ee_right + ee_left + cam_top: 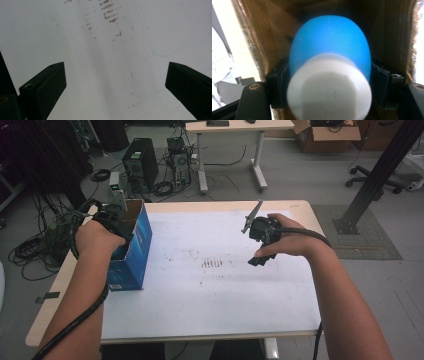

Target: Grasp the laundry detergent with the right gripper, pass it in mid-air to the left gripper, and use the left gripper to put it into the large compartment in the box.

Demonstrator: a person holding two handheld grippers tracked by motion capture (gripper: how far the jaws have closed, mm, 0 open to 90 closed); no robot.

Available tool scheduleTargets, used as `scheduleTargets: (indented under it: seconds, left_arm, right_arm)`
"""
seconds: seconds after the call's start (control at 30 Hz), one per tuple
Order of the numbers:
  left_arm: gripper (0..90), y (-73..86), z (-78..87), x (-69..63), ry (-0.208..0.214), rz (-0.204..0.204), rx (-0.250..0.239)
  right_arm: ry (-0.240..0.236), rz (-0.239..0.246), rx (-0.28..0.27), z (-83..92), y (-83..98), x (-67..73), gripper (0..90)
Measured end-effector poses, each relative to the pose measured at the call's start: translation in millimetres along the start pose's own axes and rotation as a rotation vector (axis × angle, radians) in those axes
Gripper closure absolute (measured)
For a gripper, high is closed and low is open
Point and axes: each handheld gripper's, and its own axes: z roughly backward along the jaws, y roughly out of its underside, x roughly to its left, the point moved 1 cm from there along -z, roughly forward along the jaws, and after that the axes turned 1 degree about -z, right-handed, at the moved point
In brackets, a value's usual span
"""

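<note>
A blue cardboard box point(135, 250) stands open-topped at the table's left edge. My left gripper point(117, 226) reaches down into it. In the left gripper view a rounded blue thing with a white end point(329, 50) lies blurred between the jaws point(329, 82), against the box's brown inner wall point(269, 30). Its sides come right up to the black pads point(277, 85), and I see no firm squeeze on it. My right gripper point(260, 254) hovers over the white tabletop point(200, 300) at the right. Its jaws point(115, 82) stand wide apart with nothing between them.
Dark smudges point(212, 264) mark the middle of the table. Beyond the far edge are a computer tower point(140, 162), floor cables point(35, 250), a desk point(235, 127) and a cardboard box point(325, 137). A black slanted post point(380, 175) stands at the right.
</note>
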Motion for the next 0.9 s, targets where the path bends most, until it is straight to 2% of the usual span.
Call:
scheduleTargets:
  seconds: [0.17, 0.23, 0.37, 0.47, 0.63, 0.73, 0.9]
  left_arm:
    - [27.2, 2.4, 9.3, 2.4, -0.002, 0.003, -0.011]
    - [23.9, 3.4, 13.1, 2.0, -0.007, 0.004, -0.017]
    - [23.7, 6.1, 20.9, 1.3, -0.004, -0.010, -0.035]
    - [18.7, 7.9, 25.6, 0.5, -0.009, -0.020, -0.027]
    - [14.6, 10.3, 37.2, 1.3, -0.010, -0.029, -0.053]
    - [13.5, 11.6, 45.8, 2.1, -0.014, -0.042, -0.068]
    - [6.5, 12.9, 59.8, -0.2, -0.022, -0.094, -0.093]
  right_arm:
    - [0.001, 0.000, -0.007, 2.4, 1.4, 0.1, 3.5]
    - [0.003, 0.002, -0.010, 3.3, 1.3, 0.2, 3.5]
    - [0.004, 0.005, -0.014, 4.5, 0.3, 1.0, 3.4]
    - [0.004, 0.006, -0.013, 5.6, -0.2, 1.0, 3.5]
    - [0.004, 0.007, -0.017, 8.1, -1.5, 1.4, 3.5]
    - [0.005, 0.005, -0.020, 8.5, -2.0, 1.8, 3.5]
    - [0.005, 0.006, -0.025, 8.8, -2.1, 1.5, 3.4]
